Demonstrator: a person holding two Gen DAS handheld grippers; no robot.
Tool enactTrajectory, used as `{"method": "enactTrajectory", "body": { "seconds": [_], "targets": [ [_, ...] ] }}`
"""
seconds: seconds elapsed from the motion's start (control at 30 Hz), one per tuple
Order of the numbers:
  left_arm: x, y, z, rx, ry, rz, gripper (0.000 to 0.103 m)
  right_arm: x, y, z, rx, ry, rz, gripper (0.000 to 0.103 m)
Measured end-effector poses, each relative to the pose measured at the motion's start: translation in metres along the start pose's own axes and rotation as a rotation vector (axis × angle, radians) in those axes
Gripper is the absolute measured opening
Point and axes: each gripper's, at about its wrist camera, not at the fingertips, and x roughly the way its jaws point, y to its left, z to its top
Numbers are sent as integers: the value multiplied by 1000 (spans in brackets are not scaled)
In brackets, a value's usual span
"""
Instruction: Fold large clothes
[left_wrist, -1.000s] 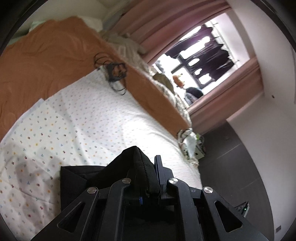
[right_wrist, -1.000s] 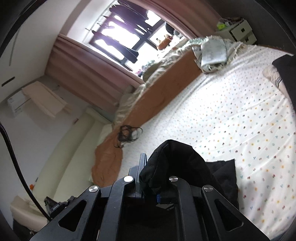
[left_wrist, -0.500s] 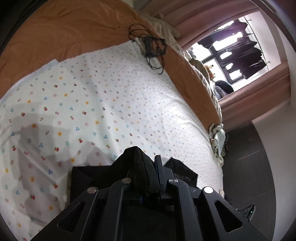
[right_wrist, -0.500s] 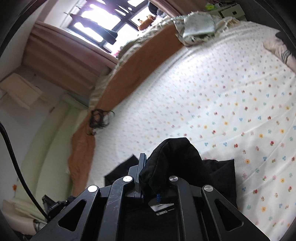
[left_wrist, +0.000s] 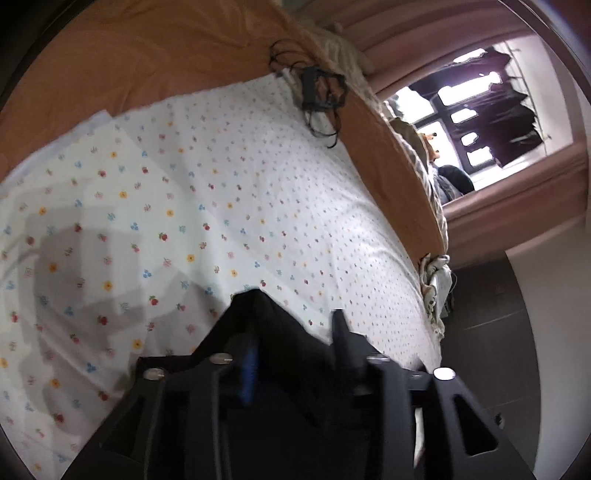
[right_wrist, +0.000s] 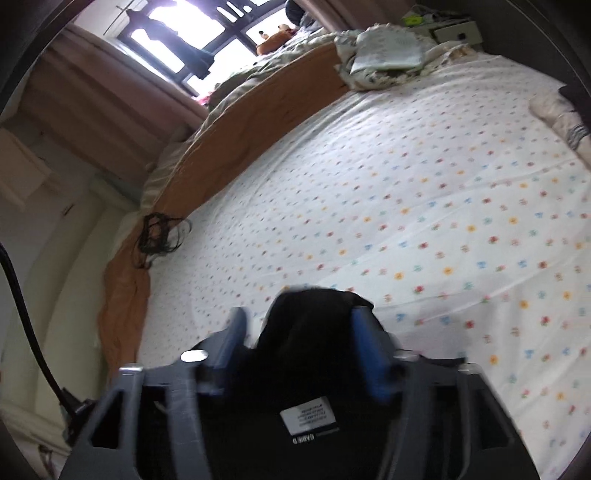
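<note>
both tools opening over the bed (left_wrist: 258, 192). left tool (left_wrist: 295, 325) and right tool (right_wrist: 295, 325) each have the black garment (right_wrist: 306, 332) bunched loosely between parted jaws. only the right view shows its white label (right_wrist: 308, 419).

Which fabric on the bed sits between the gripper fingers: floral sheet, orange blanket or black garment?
The black garment: it bunches up between the right gripper's opening jaws. The floral sheet lies flat beyond; the orange blanket runs along the far edge.
</note>
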Motion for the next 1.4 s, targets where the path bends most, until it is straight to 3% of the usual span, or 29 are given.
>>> {"method": "enactTrajectory", "body": {
  "seconds": [0.03, 0.07, 0.47, 0.83, 1.2, 1.4],
  "targets": [
    [-5, -1, -2, 12, -17, 15, 65, -6, -2, -1, -3, -3, 5, 64],
    [-12, -1, -5, 22, -37, 26, 71, -12, -5, -4, -3, -4, 6, 64],
    [-92, 12, -55, 21, -71, 15, 71, -98, -53, -54, 91, -31, -28, 64],
    [-152, 15, -105, 48, -98, -11, 71, -161, -63, -91, 58, -33, -53, 64],
    [-160, 53, -149, 34, -48, 23, 71, -178, -84, -137, 34, 23, -130, 64],
    [-160, 71, -166, 18, -32, 36, 71, -164, -86, -147, -3, 47, -161, 64]
  ]
}}
